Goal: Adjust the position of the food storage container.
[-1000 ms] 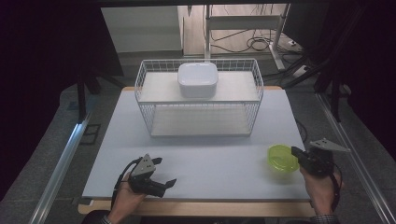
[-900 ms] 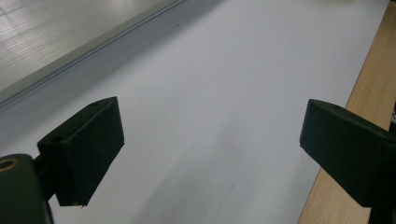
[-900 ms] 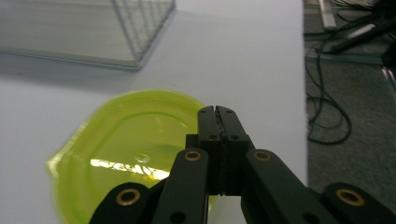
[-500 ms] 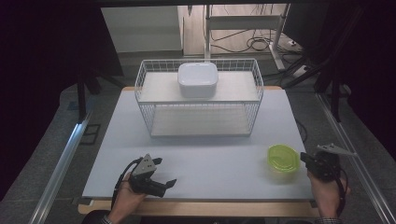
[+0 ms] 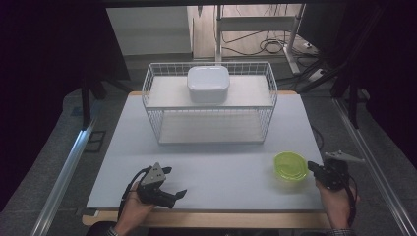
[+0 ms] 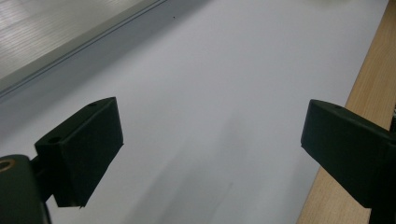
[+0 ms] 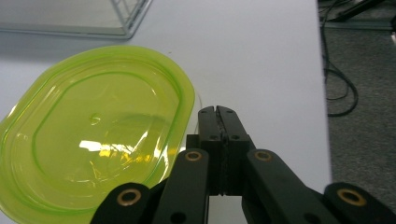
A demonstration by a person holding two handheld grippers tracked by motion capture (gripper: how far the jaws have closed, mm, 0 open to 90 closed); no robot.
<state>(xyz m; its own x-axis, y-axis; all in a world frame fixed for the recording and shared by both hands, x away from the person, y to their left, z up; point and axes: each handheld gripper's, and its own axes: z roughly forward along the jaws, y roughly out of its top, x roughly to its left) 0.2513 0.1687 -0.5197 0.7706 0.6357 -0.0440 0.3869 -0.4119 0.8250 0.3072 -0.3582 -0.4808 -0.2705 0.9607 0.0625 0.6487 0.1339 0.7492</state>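
the green bowl (image 5: 290,166) sits on the bench (image 5: 221,162) just left of the right gripper (image 5: 314,168), whose jaws are pressed together on nothing beside its rim. the left gripper (image 5: 177,195), jaws spread wide and empty, lies well apart from it, so the right hand is nearer.

Dim room, evenly lit tabletop

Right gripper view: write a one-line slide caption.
Shut right gripper beside a translucent lime-green plastic bowl on the white table.
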